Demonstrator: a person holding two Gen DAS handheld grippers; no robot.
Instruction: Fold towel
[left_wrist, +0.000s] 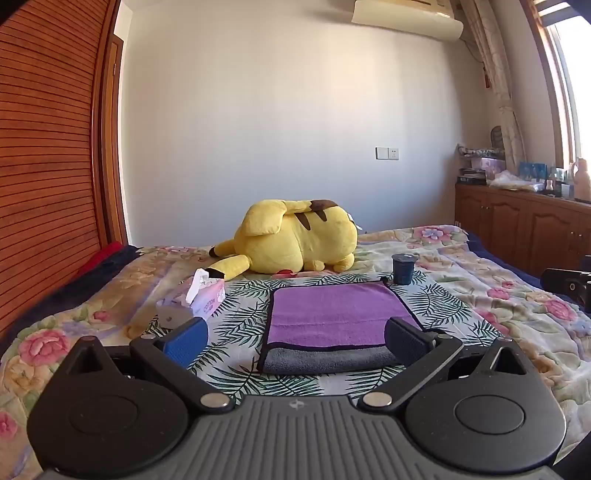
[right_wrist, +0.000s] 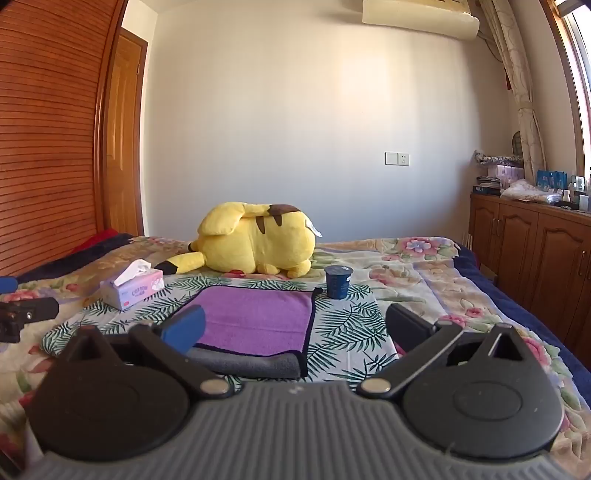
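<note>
A purple towel (left_wrist: 332, 314) with a dark border lies flat on the leaf-print cloth (left_wrist: 236, 317) on the bed. It is folded: a grey underside strip (left_wrist: 328, 360) shows along its near edge. It also shows in the right wrist view (right_wrist: 255, 317). My left gripper (left_wrist: 295, 341) is open and empty, hovering just in front of the towel's near edge. My right gripper (right_wrist: 293, 328) is open and empty, near the towel's near right corner. The right gripper's body shows at the right edge of the left wrist view (left_wrist: 569, 284).
A yellow plush toy (left_wrist: 291, 236) lies behind the towel. A pink tissue box (left_wrist: 201, 297) stands to the left. A dark cup (left_wrist: 402, 269) stands at the towel's far right corner. Wooden cabinets (left_wrist: 524, 229) line the right side. A slatted wooden panel (left_wrist: 48, 147) is on the left.
</note>
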